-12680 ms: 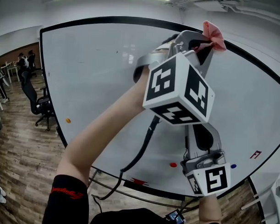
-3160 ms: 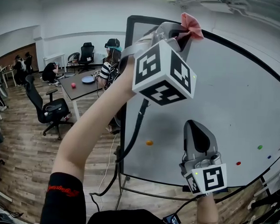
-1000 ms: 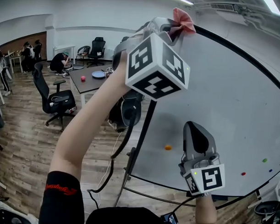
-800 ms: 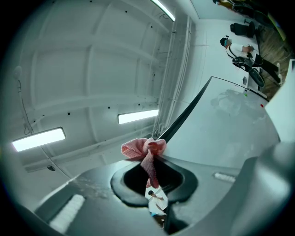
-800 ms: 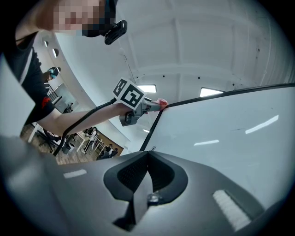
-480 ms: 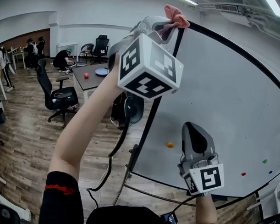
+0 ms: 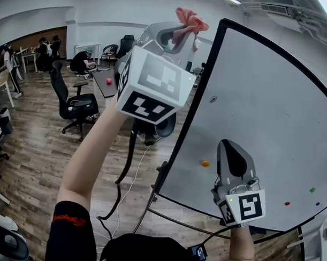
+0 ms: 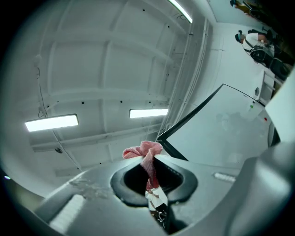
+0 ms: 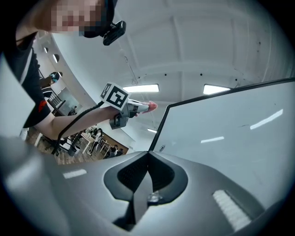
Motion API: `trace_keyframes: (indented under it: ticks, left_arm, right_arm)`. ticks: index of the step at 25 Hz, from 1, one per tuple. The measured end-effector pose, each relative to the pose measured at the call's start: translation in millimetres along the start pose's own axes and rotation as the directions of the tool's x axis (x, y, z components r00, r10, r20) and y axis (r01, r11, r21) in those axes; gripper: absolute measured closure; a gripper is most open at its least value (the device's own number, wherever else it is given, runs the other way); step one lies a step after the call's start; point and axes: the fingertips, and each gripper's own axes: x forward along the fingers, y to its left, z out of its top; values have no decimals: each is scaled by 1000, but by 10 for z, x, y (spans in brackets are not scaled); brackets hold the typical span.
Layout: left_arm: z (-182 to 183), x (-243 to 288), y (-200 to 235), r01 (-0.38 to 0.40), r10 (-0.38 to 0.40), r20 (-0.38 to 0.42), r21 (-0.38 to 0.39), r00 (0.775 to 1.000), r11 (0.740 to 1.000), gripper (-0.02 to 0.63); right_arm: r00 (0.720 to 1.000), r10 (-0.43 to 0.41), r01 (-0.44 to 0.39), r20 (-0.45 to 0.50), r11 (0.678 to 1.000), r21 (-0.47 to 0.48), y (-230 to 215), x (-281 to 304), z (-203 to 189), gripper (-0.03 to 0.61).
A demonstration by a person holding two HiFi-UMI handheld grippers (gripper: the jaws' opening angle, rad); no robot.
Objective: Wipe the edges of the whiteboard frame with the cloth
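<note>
Holding: left gripper (image 7: 177,30), raised high, fingers clamped on the pink cloth (image 7: 190,19). A bunched tuft stands proud of the tips and a tail hangs between them.

Location of cloth: just beside the upper-left corner of the whiteboard frame (image 7: 224,22), on its outer side. The head view shows a gap. The left gripper view sets the tuft (image 8: 145,154) so close to the corner (image 8: 162,138) that contact can be neither confirmed nor excluded.

Right gripper (image 7: 233,151): low, before the whiteboard face (image 7: 271,115), fingers shut together on nothing.

Step in hand, as judged: bringing the cloth onto the corner, probably to run along the black left-hand edge.

Handling notes:
- Present the tuft, not the hard finger tips, to the strip.
- Tilt the gripper so the cloth leads and wraps the edge.
- Use light, even pressure; the tuft is small and soft and would likely fold back under a hard push.
- Follow the edge in one continuous line.
- The board sits on a stand (image 7: 149,201) and may sway; the idle right gripper could steady it.
</note>
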Motion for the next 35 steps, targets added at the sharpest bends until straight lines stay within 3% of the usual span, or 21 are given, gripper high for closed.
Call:
trace_keyframes:
  ticks: [5, 10, 14, 21, 27, 35]
  left_arm:
    - [-226, -355, -100, 7, -7, -23, -5, 1000, 1000, 592]
    - [-636, -596, -502, 63, -65, -59, -30, 996, 998, 592]
    - [-827, -778, -710, 59, -61, -58, -36, 996, 998, 592]
    - [-1235, -1173, -966, 28, -59, -109, -266, 992, 964, 592]
    - [-1550, -1442, -1186, 34, -91, -154, -337, 984, 941, 592]
    - [-1771, -1714, -1680, 78, -150, -141, -418, 979, 905, 592]
  right_arm:
    - [1000, 4, -4, -4, 1000, 21, 67, -29, -37, 577]
    - [1000, -3, 4, -15, 999, 35, 20, -101, -150, 577]
    - [1000, -3, 3, -6, 998, 55, -26, -132, -271, 577]
    - [998, -10, 16, -58, 995, 100, -28, -265, -477, 577]
    - [996, -3, 18, -92, 988, 153, 29, -318, -681, 577]
    - [990, 27, 2, -137, 978, 210, 248, -382, -1031, 577]
